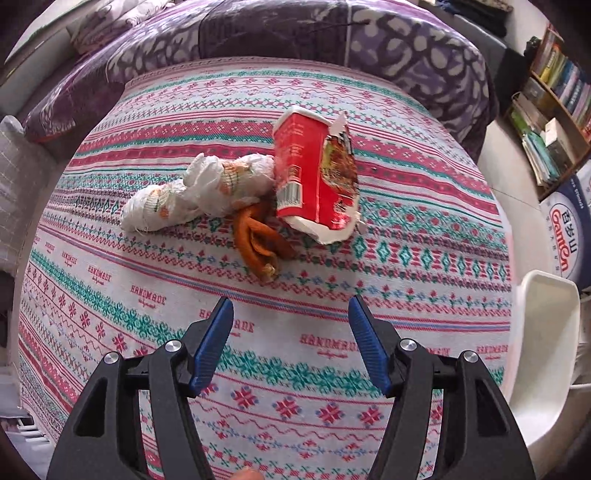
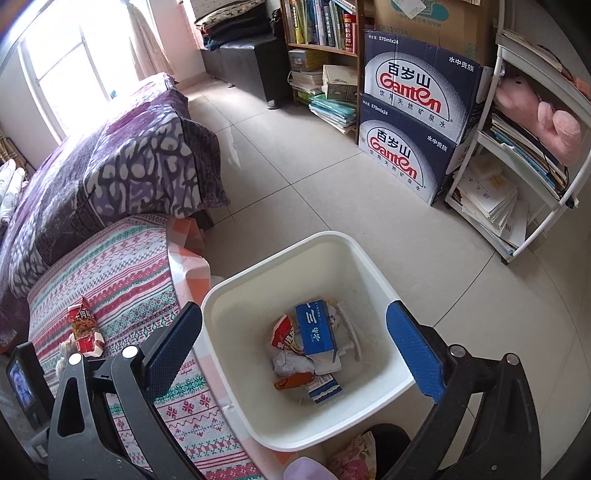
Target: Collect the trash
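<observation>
A torn red carton (image 1: 314, 173) stands on the patterned cloth (image 1: 258, 369). A crumpled white wrapper (image 1: 199, 192) lies left of it, and an orange-brown peel (image 1: 260, 240) lies in front. My left gripper (image 1: 291, 310) is open and empty, a short way in front of the peel. My right gripper (image 2: 295, 314) is open and empty above the white bin (image 2: 236, 291), which holds a blue box (image 2: 314, 328) and several wrappers. The red carton also shows in the right wrist view (image 2: 83, 328).
A purple blanket (image 1: 295, 33) lies behind the patterned cloth. The bin's rim (image 1: 546, 332) shows at the cloth's right edge. Stacked water cartons (image 2: 417, 110), a bookshelf (image 2: 321, 33) and a white rack (image 2: 517, 155) stand across the tiled floor (image 2: 332, 192).
</observation>
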The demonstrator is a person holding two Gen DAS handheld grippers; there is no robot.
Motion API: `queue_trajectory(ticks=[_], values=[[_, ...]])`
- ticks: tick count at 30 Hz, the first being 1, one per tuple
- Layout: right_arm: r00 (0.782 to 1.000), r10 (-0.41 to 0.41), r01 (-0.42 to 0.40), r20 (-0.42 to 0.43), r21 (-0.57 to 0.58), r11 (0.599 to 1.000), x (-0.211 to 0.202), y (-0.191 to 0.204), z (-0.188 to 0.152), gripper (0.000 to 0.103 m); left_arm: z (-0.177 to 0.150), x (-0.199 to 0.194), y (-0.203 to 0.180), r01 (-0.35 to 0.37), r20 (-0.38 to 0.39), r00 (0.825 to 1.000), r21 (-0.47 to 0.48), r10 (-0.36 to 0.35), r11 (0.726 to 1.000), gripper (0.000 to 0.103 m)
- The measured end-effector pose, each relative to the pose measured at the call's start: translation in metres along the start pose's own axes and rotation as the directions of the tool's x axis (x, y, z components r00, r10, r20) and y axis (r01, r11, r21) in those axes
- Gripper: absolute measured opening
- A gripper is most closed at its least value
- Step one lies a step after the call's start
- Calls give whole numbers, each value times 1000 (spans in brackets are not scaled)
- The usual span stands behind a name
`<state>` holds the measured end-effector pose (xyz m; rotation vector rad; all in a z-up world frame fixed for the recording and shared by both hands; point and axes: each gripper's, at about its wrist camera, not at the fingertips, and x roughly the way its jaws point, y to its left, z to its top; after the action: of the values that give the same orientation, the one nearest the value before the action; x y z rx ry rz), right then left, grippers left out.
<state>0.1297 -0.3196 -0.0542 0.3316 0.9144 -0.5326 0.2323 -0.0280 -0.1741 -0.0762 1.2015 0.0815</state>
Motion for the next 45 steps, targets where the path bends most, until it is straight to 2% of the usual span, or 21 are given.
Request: queue_trajectory(ticks=[4,7,9,12,15,21,22,23,24,28,31,34,37,40,43,45], values=[[1000,16,-16,-23,-10,1000,4,14,-2,96,11,7,4,-2,47,999,20,1,1000,64],[999,24,-25,-30,-29,999,6,28,-6,96,15,16,9,-2,43,999,6,2,1000,60],[999,30,-31,-38,-41,999,8,36,-9,96,15,19,16,22,53,998,1,-22,1000,38],[998,43,-46,-52,-54,997,9,48,-15,96,14,19,29,59,59,997,-3,-59,998,23],[997,53,-57,-58,-68,996,10,61,-21,96,12,11,45,72,71,995,-9,-71,997,18],[992,99,-108,-79,-127,986,13,97,-43,96,9,-24,95,75,120,990,-52,-69,996,17],[990,110,-122,-94,-135,983,14,103,-47,96,9,-30,106,74,130,989,-68,-64,995,15],[986,125,-140,-115,-139,980,16,110,-52,96,9,-36,119,70,140,988,-89,-57,994,5],[981,138,-158,-139,-140,978,20,118,-58,96,10,-43,132,65,149,988,-113,-48,991,4],[956,181,-220,-232,-151,964,31,171,-88,96,10,-75,182,51,217,976,-194,-8,980,4],[927,235,-275,-293,-102,956,39,215,-109,96,12,-98,206,94,261,965,-222,-33,970,4],[913,265,-304,-310,-87,949,39,254,-126,96,13,-108,225,112,271,961,-228,-47,967,4],[919,265,-303,-291,-91,949,34,272,-138,96,15,-86,233,141,157,982,-214,-109,967,5],[938,224,-257,-264,-96,962,35,270,-142,96,11,-51,231,155,62,988,-230,-144,961,12],[949,176,-207,-261,-98,973,44,259,-142,96,6,-28,220,156,14,987,-208,-157,966,27],[958,143,-175,-250,-108,979,48,251,-139,96,2,-15,213,182,-21,981,-211,-190,960,38]])
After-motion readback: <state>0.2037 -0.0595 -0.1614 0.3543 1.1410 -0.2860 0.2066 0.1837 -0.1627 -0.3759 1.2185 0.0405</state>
